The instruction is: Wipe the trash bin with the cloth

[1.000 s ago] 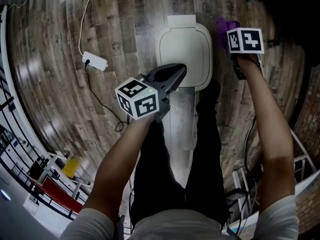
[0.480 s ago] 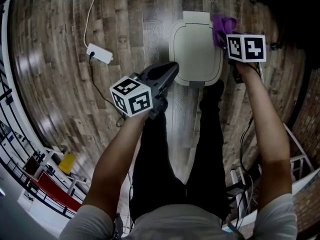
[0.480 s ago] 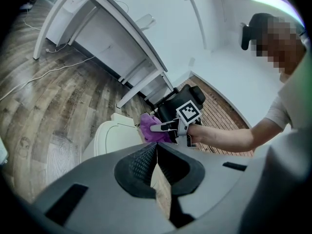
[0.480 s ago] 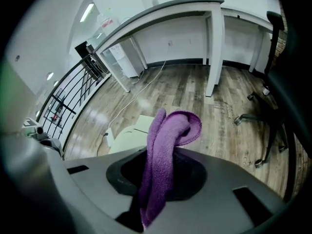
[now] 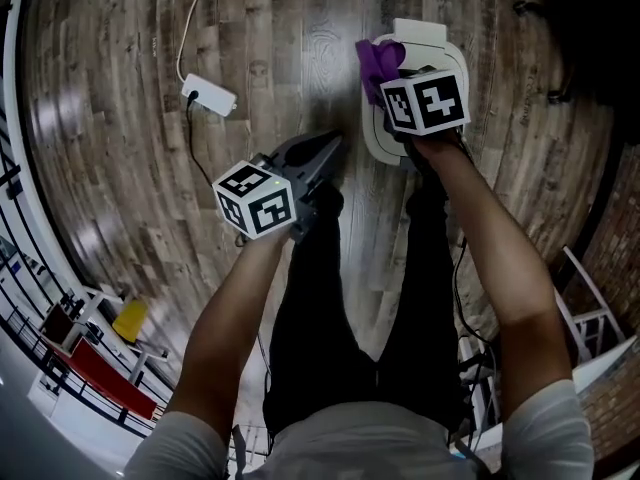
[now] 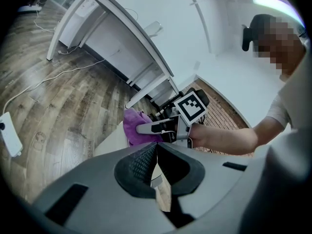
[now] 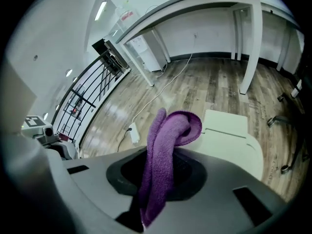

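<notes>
Wood-plank floor (image 5: 120, 118), seen steeply from above, with a white power strip (image 5: 209, 95) and its cable at the upper left of the frame. The white trash bin (image 5: 425, 38) stands at the upper centre-right, just beyond the person's feet. We note the main change over the last second: the right gripper (image 5: 392, 78), which was beside the bin's right edge, has crossed over and now sits above the lid, so that its marker cube covers much of the lid in the head view. The purple cloth (image 5: 378, 63) has travelled with it, from the lid's right side to its upper-left part. In the right gripper view we see the cloth (image 7: 165, 145) pinched between the jaws, a folded loop standing out ahead of them with the pale lid (image 7: 234, 135) directly behind. We read this as the wipe being under way or about to begin on the lid top. Whether the cloth actually presses on the lid we cannot confirm from these views. The left gripper (image 5: 328, 146) remains low in the centre of the frame, short of the bin, and its jaws meet with nothing between them. It takes no part in the wiping at present. As for the container, the bin's lid is down, so nothing of its inside shows; only the lid top can be wiped as things stand, and we see nothing resting on it apart from the cloth.
</notes>
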Motion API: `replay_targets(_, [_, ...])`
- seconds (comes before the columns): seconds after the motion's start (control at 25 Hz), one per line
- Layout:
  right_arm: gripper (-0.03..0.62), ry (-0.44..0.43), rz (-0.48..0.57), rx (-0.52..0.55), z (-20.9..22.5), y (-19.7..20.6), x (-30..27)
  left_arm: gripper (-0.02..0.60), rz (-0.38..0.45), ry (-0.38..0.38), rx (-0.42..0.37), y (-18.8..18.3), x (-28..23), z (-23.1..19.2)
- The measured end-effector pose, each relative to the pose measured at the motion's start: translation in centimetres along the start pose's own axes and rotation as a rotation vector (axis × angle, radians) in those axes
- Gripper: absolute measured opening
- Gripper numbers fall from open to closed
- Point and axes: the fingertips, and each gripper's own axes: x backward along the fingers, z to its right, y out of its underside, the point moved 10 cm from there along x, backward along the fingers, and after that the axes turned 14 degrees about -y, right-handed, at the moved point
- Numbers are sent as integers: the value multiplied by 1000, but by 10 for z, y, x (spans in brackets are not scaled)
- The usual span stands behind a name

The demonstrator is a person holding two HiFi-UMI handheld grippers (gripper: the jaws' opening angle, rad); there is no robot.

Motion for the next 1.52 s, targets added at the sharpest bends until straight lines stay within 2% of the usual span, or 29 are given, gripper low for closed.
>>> replay_targets(0.16, [77,-26,-50,1,-17,6,-34,5,-2,-11,6,2,12,-9])
replay_targets(0.4, [77,4,-109,-18,-12,24,-50,5,-2,-18,8,5,22,-14])
replay_targets(0.76, [75,62,-85,-40,13,38,-18,5,-20,17,-3,9,1,7])
replay_targets(1.52, [77,135,15,-174,85,89,64,5,-118,88,-81,22,-67,71])
